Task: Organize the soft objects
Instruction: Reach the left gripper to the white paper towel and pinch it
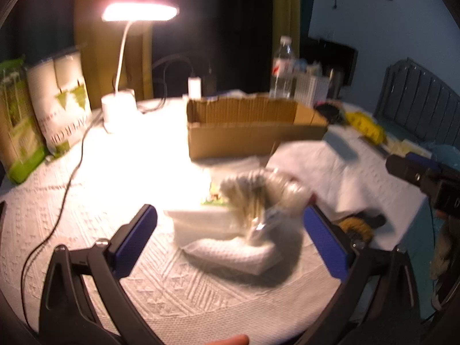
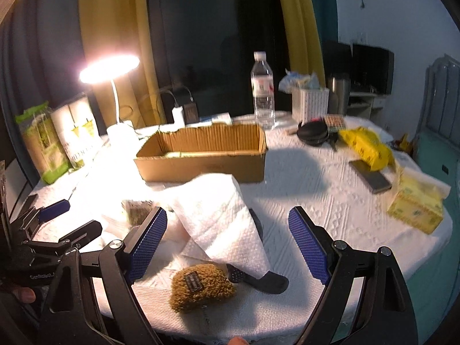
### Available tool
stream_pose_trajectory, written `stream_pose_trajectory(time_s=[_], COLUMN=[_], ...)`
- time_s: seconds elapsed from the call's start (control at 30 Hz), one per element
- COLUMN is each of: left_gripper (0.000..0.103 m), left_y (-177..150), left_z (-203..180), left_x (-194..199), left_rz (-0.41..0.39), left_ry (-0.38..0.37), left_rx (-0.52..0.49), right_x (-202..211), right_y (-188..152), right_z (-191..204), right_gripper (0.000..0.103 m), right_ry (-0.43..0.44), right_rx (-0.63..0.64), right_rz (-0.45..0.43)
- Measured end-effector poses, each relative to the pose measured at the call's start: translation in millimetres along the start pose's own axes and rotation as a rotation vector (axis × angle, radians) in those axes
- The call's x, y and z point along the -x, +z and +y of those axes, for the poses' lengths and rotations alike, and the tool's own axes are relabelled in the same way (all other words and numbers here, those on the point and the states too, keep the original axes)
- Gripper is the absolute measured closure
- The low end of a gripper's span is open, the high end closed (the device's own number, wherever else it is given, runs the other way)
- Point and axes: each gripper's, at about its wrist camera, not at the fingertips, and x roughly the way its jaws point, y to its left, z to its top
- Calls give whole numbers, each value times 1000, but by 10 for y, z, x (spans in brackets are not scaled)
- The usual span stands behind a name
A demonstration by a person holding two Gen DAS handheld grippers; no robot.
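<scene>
Right gripper [image 2: 227,241] is spread wide and empty, hovering low over the near table edge. Directly below and between its jaws lies a fuzzy brown pouch [image 2: 201,286], touching a black sock [image 2: 258,280] half under a draped paper towel [image 2: 221,215].

Left gripper [image 1: 230,241] is also splayed and holding nothing, framing a clear bag of cotton swabs [image 1: 258,201] that sits on folded white tissue [image 1: 230,251]; this view is motion-blurred, so contact is unclear.

Farther back is the open cardboard box [image 2: 201,161], the likely drop target, with one pale item inside. Beyond it are a lamp [image 2: 115,97] and a water bottle [image 2: 262,92].

The step appears to be picking a soft item. Best approach: lower the right jaws astride the pouch, pinch its middle without catching the towel or sock, lift clear, then carry it over the box wall. The pouch likely compresses, so the jaws should close fully. The left should wait to avoid crossing paths.
</scene>
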Motion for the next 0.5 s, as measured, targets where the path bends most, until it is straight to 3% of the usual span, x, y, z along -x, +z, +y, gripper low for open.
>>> stream_pose_trajectory(time_s=[0.33, 0.5], left_gripper=[1, 5], left_y=[-257, -276], left_z=[19, 31], left_x=[-601, -698], left_rz=[196, 238], left_ry=[-13, -24], left_rx=[-27, -33], right_x=[-552, -696], right_y=[-114, -147], right_z=[-167, -189], right_gripper=[14, 14], right_ry=[-25, -17], right_rx=[-15, -10], right_rz=[122, 147])
